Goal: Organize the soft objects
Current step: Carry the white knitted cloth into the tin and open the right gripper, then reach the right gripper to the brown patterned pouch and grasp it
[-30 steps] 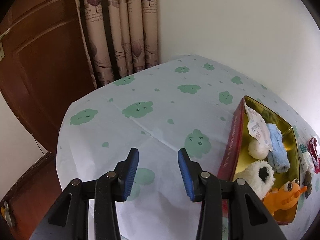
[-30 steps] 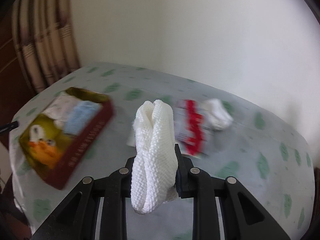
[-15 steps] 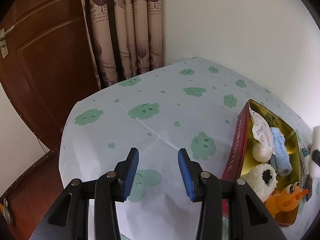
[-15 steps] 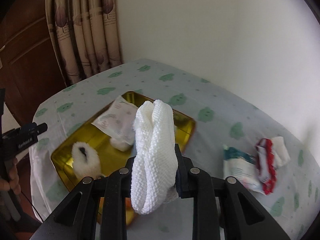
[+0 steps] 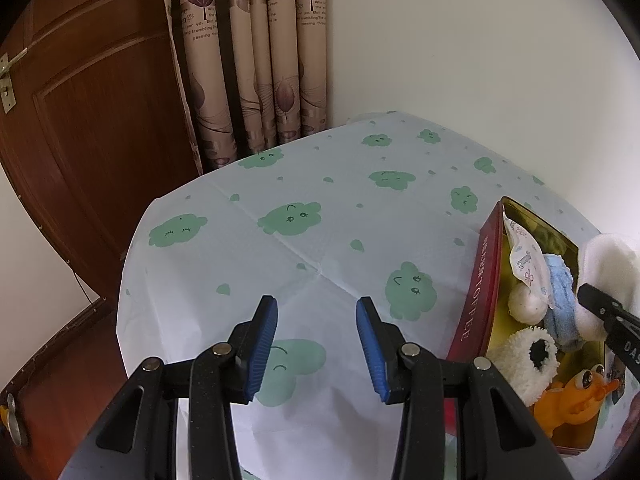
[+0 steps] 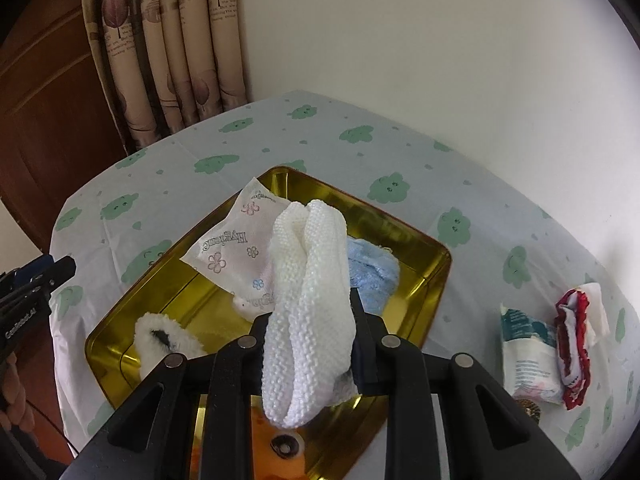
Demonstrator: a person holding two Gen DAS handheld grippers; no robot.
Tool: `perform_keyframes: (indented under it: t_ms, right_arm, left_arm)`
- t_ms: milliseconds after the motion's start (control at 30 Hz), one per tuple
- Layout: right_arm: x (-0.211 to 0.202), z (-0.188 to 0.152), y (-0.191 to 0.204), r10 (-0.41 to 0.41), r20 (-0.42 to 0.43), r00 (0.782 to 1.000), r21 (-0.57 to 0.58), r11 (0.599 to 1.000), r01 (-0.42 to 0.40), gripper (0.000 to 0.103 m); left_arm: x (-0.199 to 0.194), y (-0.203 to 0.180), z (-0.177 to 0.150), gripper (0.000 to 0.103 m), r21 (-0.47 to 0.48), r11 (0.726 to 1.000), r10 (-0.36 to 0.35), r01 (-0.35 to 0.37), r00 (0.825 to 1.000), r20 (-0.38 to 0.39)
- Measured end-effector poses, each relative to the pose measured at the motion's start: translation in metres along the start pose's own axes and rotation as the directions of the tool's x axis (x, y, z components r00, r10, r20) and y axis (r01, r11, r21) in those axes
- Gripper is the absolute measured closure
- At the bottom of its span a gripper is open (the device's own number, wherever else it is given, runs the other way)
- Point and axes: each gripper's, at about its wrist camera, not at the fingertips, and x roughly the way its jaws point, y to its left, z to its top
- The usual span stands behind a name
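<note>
My right gripper (image 6: 310,320) is shut on a white knitted cloth (image 6: 308,300) and holds it above the gold tin (image 6: 436,276). The tin holds a white tissue pack (image 6: 236,248), a light blue fuzzy sock (image 6: 370,276) and a white fluffy slipper (image 6: 160,340). In the left wrist view the tin (image 5: 484,300) stands at the right with an orange toy (image 5: 576,396) in it, and the knitted cloth (image 5: 608,268) hangs over it. My left gripper (image 5: 316,344) is open and empty above the tablecloth, left of the tin.
A green-and-white tissue pack (image 6: 528,356) and a red-and-white cloth (image 6: 576,336) lie on the table right of the tin. The tablecloth (image 5: 320,220) has green cloud prints. A wooden door (image 5: 80,140) and curtains (image 5: 256,52) stand behind; a white wall is at the right.
My right gripper has carried the white knitted cloth leftward from the loose items to above the tin and lowered it. My left gripper has drawn back a little and stays open.
</note>
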Motion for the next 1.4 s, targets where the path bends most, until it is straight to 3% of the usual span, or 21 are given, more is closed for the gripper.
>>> perform_keyframes:
  t_ms: [233, 333, 400, 467, 767, 933, 1167, 1400]
  right_arm:
    - [0.005, -0.003, 0.007, -0.004, -0.015, 1.000, -0.016, 1.000, 0.003, 0.075]
    - [0.003, -0.002, 0.009, 0.008, -0.008, 1.000, -0.012, 1.000, -0.008, 0.063]
    - [-0.002, -0.002, 0.010, 0.016, 0.009, 1.000, -0.011, 1.000, -0.015, 0.049]
    - [-0.007, -0.001, 0.010, 0.022, 0.025, 0.999, -0.008, 1.000, -0.022, 0.044]
    - [-0.039, -0.009, 0.002, 0.038, 0.073, 0.997, 0.024, 0.999, -0.040, 0.039]
    - [-0.056, -0.025, -0.021, 0.008, 0.094, 0.996, 0.070, 0.997, -0.015, 0.033]
    - [-0.076, -0.068, -0.081, -0.117, 0.067, 0.991, 0.133, 0.985, 0.108, 0.031]
    - [-0.067, -0.099, -0.128, -0.182, 0.003, 0.983, 0.224, 0.958, 0.177, 0.030]
  left_arm:
    - [-0.001, 0.000, 0.000, 0.061, 0.001, 1.000, 0.001, -0.001, 1.000, 0.001]
    - [0.000, -0.001, 0.000, 0.061, 0.004, 1.000, 0.000, 0.000, 1.000, -0.001]
    - [-0.001, -0.001, 0.000, 0.061, 0.006, 1.000, 0.000, 0.000, 1.000, -0.002]
    - [-0.001, -0.001, 0.000, 0.061, 0.005, 1.000, 0.000, 0.000, 1.000, 0.002]
    - [-0.002, -0.002, 0.000, 0.061, 0.011, 1.000, -0.004, 0.004, 1.000, 0.002]
    - [-0.002, -0.003, 0.000, 0.061, 0.012, 1.000, -0.001, 0.001, 1.000, 0.006]
    - [-0.002, -0.003, -0.001, 0.061, 0.013, 1.000, 0.005, -0.005, 1.000, 0.012]
    - [-0.003, -0.005, -0.002, 0.061, 0.027, 1.000, 0.006, -0.006, 1.000, 0.013]
